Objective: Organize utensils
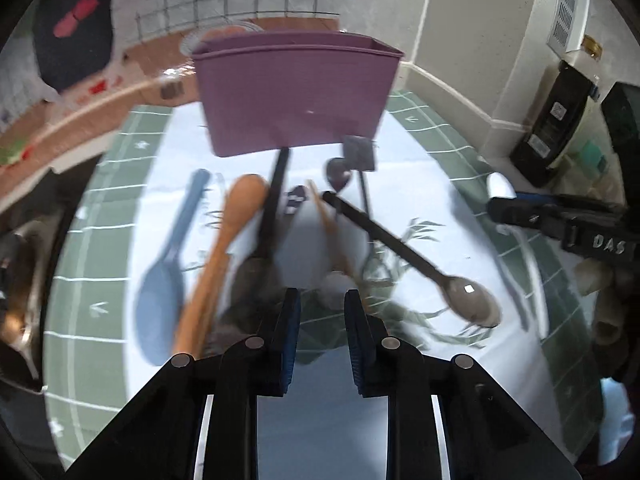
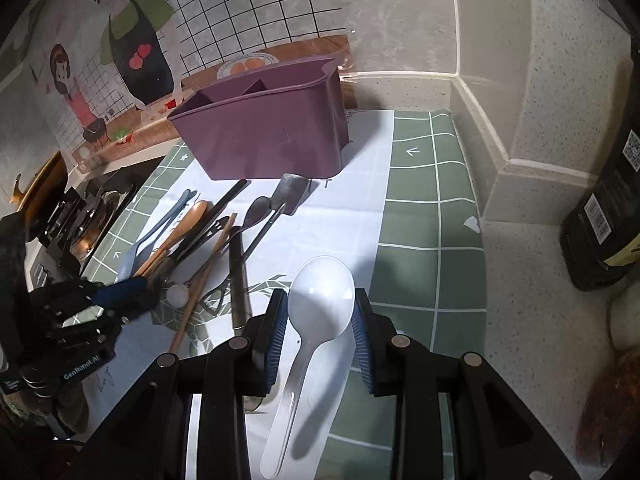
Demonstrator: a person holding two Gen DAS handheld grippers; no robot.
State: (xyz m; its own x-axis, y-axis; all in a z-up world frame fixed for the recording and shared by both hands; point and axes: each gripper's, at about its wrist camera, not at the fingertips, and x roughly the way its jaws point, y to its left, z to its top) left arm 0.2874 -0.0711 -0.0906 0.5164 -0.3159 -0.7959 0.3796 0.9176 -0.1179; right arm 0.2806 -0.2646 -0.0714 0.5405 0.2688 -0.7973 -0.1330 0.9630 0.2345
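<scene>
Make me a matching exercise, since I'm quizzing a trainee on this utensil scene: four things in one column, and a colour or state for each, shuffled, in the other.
Things:
1. organiser bin
2. white spoon
3. long spoon on the far left of the pile
4. wooden spoon

Colour or state:
A. pale blue, lying flat
B. between the right claw's pads
C. purple, standing upright
D. brown, lying beside the blue one

Pairs: 1-C, 2-B, 3-A, 4-D

a home kitchen: stove (image 2: 86, 216), tiled wall (image 2: 248, 12), utensil caddy (image 2: 260, 132).
</scene>
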